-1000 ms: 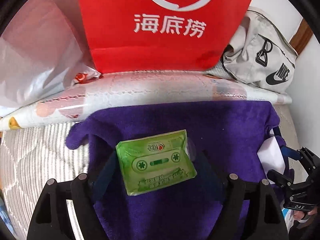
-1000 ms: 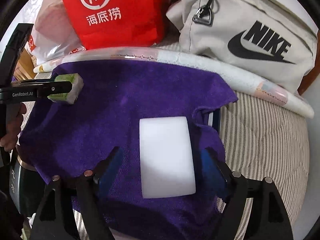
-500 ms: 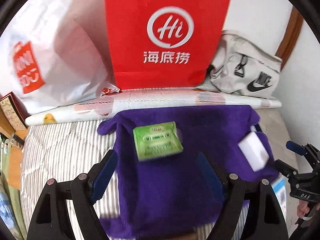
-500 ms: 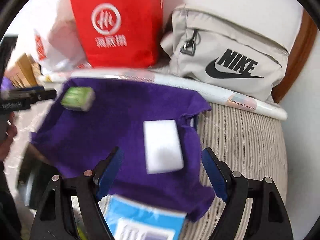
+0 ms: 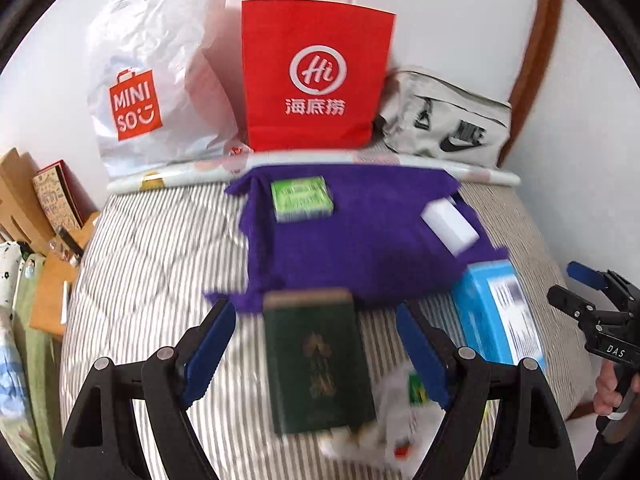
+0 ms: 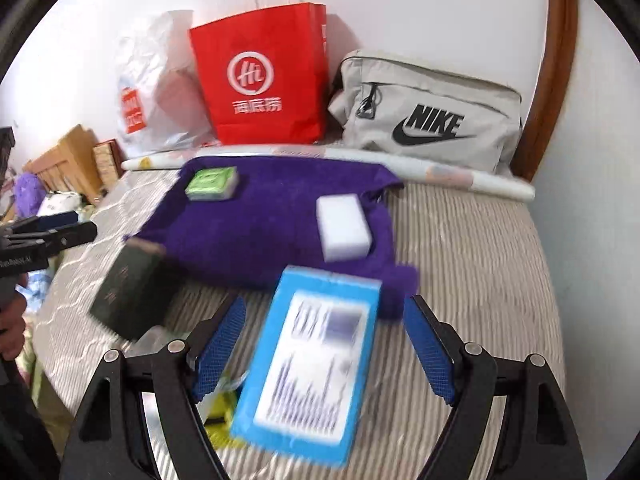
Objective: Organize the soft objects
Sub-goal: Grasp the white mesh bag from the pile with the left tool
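A purple towel lies spread on the striped bed; it also shows in the right wrist view. On it sit a green cassette-print sponge at the far left and a white foam block at the right. My left gripper is open and empty, raised above a dark green booklet. My right gripper is open and empty, raised above a blue box.
A red paper bag, a white Miniso bag and a grey Nike pouch stand along the wall behind a rolled sheet. The blue box and green booklet lie near the towel's front edge. Small packets lie nearby.
Both grippers have let go and pulled back and up from the towel. The green sponge and the white block now lie on the towel, and the booklet and blue box have come into view.
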Demonstrator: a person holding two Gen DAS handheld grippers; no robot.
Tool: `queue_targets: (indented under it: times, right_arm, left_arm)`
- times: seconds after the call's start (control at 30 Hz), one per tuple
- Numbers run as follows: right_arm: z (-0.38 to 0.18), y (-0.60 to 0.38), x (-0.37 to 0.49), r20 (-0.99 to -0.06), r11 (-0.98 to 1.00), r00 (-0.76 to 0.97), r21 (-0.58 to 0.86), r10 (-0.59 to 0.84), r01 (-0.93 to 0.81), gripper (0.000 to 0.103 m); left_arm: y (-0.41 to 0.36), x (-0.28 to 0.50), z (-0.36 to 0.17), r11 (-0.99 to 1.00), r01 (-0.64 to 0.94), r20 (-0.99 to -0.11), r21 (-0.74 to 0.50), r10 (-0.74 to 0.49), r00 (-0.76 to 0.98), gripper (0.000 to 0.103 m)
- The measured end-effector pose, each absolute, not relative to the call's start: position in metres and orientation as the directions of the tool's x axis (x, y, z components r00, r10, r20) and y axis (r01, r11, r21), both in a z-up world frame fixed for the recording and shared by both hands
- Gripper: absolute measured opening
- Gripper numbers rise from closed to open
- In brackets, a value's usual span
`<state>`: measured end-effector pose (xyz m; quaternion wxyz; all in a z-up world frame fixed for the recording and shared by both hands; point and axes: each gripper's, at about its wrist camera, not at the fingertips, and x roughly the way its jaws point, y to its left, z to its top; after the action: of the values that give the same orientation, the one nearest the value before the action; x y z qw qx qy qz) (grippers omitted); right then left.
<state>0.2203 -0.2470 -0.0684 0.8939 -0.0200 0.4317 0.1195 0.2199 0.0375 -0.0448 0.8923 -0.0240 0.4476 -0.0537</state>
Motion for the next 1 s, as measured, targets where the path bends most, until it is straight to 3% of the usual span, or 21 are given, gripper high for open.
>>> queue_targets:
  times: [0.3,0.57,0.9,0.97,1.0]
  right_arm:
    - [-0.088,-0.251,0.149,-0.781,0.967,0.577,0.139,0.241,-0.215,0.081]
    - [-0.105,-0.265,0.108,-0.781,0.978,0.591,0.124,0.201,-0.168,0.081]
    - [-0.126,-0.275,0.089,-0.785,0.978,0.586,0.122,0.201,-0.172,0.081]
    - [-0.127,-0.275,0.089,-0.783,0.977,0.588,0.129,0.205,-0.17,0.081]
    - [-0.129,-0.274,0.088,-0.783,0.977,0.587,0.13,0.207,-0.171,0.081]
  left_arm:
    - [0.015,0.15,-0.075,0.975,0.132,-0.797,-0.177,-0.22,0.563,0.081]
    - [-0.042,0.132,-0.105,0.948,0.276,-0.793,-0.158,-0.288,0.537,0.082]
    - [-0.075,0.147,-0.14,0.969,0.247,-0.82,-0.004,-0.144,0.554,0.081]
    - [-0.078,0.148,-0.143,0.968,0.25,-0.821,0.02,-0.127,0.556,0.065]
    - [-0.078,0.148,-0.143,0.966,0.257,-0.826,0.018,-0.131,0.548,0.048]
